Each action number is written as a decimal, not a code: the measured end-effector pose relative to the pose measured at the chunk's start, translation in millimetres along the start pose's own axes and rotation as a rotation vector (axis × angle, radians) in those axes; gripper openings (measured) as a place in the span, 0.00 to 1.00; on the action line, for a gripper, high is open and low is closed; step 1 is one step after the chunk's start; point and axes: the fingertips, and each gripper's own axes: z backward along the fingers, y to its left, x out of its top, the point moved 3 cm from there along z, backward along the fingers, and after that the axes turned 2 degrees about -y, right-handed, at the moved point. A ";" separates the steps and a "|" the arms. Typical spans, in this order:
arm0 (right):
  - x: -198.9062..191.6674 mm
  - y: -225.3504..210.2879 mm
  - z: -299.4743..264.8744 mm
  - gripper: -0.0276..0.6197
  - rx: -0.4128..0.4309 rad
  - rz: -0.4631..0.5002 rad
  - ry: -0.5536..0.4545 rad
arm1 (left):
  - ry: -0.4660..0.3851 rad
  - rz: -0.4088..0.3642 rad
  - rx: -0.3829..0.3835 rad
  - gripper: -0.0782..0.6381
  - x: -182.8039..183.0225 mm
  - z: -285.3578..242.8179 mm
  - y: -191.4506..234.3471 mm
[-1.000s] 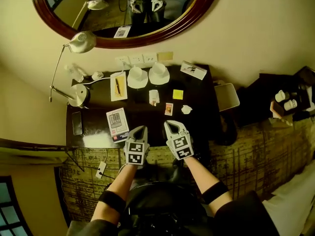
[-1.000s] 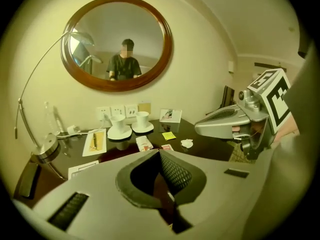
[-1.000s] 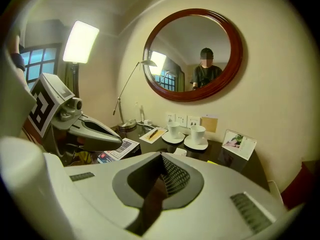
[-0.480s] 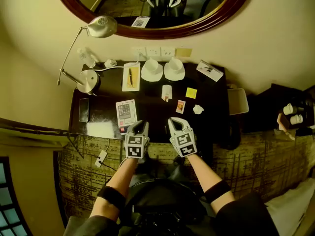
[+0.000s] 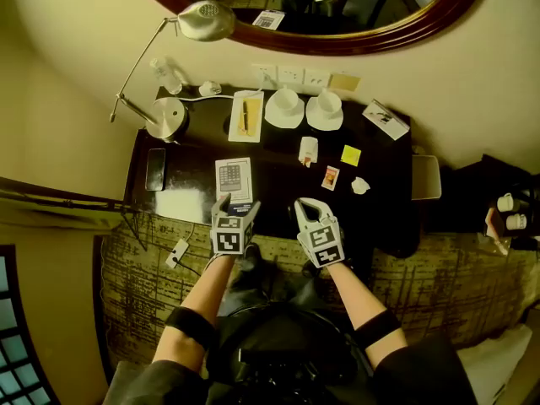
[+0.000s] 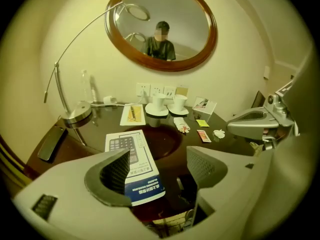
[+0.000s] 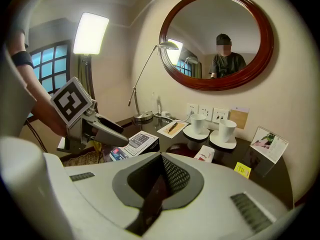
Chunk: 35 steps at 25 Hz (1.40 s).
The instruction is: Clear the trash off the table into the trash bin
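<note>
**Scraps lie up and to the right of both tools; the right one is closer**

Looking down from the head view, the trash sits right of centre on the dark table (image 5: 278,194). There is a small orange packet (image 5: 330,178), a crumpled white scrap (image 5: 360,186), a yellow note (image 5: 351,155) and a white wrapper (image 5: 309,150).

From the right gripper (image 5: 304,205) the packet is near, at about 1 o'clock. Its jaws are pressed together and hold nothing.

The left gripper (image 5: 238,205) has just been spreading its jaws, with nothing between them. It hovers at the near edge by the calculator box (image 5: 234,180), so the packet is farther off, at about 2 o'clock.

The packet's long axis runs roughly 12 to 6, leaning slightly toward 1. I'd judge the pale container (image 5: 426,178) off the table's 3 o'clock end to be the bin.
</note>
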 end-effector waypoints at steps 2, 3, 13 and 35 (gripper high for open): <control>-2.1 5.1 -5.2 0.05 0.014 0.007 0.013 | 0.023 0.029 0.024 0.65 -11.2 -0.4 12.0; -3.5 7.2 -7.7 0.05 0.020 0.011 0.021 | 0.034 0.037 0.041 0.68 -18.5 -1.0 19.3; -20.4 17.7 -24.5 0.05 0.050 0.015 0.085 | 0.145 0.117 0.096 0.84 -66.2 -13.3 61.7; -39.5 14.3 -36.1 0.05 0.041 -0.012 0.129 | 0.259 0.155 0.029 0.66 -101.8 -41.7 85.5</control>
